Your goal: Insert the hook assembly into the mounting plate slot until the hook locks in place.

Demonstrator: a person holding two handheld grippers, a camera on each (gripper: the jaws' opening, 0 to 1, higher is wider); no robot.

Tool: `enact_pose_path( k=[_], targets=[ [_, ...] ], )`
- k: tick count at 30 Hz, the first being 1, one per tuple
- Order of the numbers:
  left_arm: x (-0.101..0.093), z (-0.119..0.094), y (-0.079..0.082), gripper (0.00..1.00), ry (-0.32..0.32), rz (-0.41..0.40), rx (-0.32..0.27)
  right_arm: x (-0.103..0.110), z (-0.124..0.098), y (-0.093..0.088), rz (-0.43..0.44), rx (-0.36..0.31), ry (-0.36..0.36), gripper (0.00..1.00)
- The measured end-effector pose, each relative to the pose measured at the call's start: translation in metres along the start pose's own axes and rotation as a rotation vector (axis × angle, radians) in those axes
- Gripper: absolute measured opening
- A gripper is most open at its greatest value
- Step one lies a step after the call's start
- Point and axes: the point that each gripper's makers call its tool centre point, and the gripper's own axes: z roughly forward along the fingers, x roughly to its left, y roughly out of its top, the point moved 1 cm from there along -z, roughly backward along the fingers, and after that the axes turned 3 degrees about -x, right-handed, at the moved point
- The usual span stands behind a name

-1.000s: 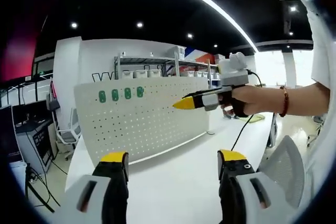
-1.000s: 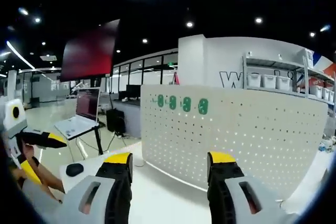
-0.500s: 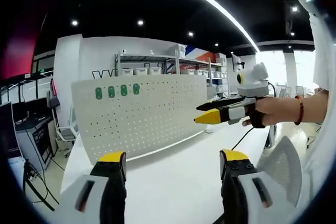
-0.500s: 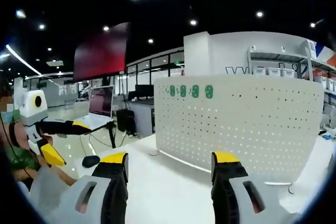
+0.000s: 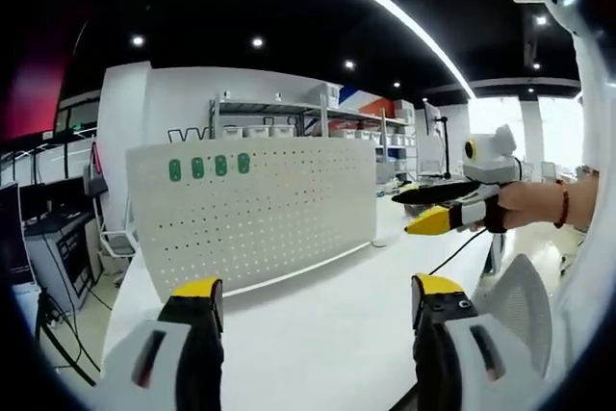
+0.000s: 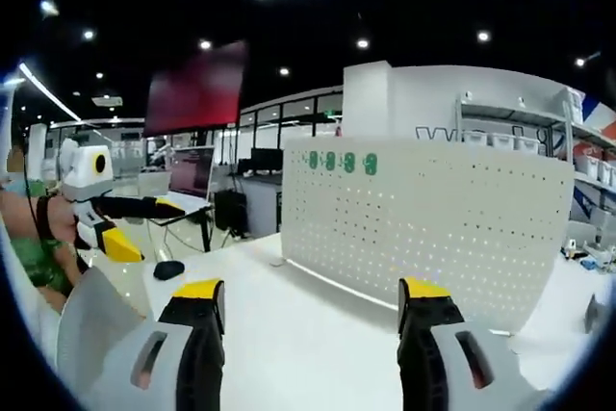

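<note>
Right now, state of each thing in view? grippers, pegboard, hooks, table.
Left gripper: open, holding nothing.
Right gripper: open, holding nothing.
Pegboard: upright on the table, unheld.
Green hooks: four in a row near the pegboard's top edge; whether locked in, cannot tell.
Table: white, bare in front of the pegboard.
Mouse: lying on the table, untouched.

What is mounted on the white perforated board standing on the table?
Four small green pieces sit in a row near the top edge of the white perforated board; the same row shows in the right gripper view. Whether they are hooks is too small to tell.
</note>
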Motion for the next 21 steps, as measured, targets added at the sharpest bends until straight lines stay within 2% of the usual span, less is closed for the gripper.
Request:
enact_pose_path(
  k=[2,6,9,15,21],
  targets=[
    [0.001,0.003,0.001,0.83,0.003,0.003,0.001,-0.004,-0.007,-0.001,0.018,-0.016,-0.008,0.75],
    [0.0,0.007,0.002,0.83,0.003,0.006,-0.005,-0.011,-0.023,-0.012,0.02,0.014,-0.036,0.76],
    [-0.004,0.01,0.0,0.83,0.002,0.004,0.004,-0.015,-0.032,-0.014,0.046,0.006,-0.049,0.76],
    [-0.012,0.02,-0.004,0.84,-0.007,-0.004,0.019,-0.02,-0.037,-0.016,0.059,0.014,-0.042,0.76],
    [-0.019,0.03,-0.001,0.84,-0.004,0.001,0.021,-0.026,-0.036,-0.015,0.061,0.005,-0.028,0.76]
  ],
)
